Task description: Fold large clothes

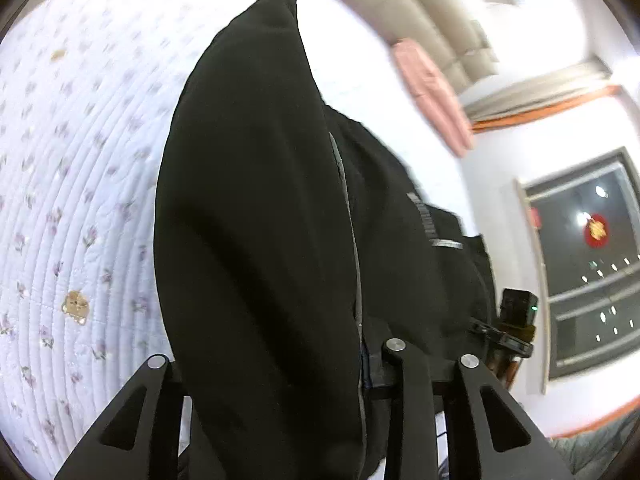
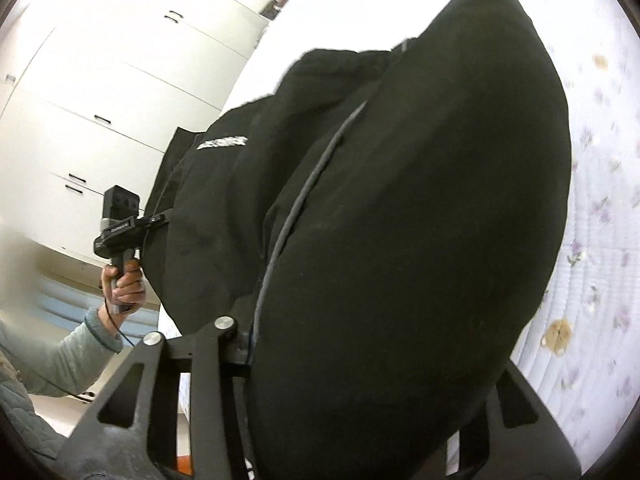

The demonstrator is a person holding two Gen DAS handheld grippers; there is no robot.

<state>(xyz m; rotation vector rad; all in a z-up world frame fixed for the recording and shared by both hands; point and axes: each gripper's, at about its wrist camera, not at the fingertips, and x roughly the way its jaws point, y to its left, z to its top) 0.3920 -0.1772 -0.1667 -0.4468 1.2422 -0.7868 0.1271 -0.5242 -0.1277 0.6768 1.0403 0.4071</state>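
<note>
A black garment (image 1: 256, 216) is held up over the quilt (image 1: 72, 184). It is clenched by the left gripper (image 2: 154, 220) and by the right gripper (image 2: 244, 352).

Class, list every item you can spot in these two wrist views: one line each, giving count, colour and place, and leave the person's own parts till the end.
black garment: one, black with a grey seam, hanging between both grippers above the bed
quilted bedspread: one, white with small purple flowers, under the garment
pink cloth: one, pink, far edge of the bed
window: one, dark with reflected lights, on the wall
cabinets: several, white with dark handles, behind the left gripper
left gripper: one, black, clamped on the garment's edge
right gripper: one, black, pinching the garment
left hand: one, light green sleeve, holding the left gripper's handle
</note>
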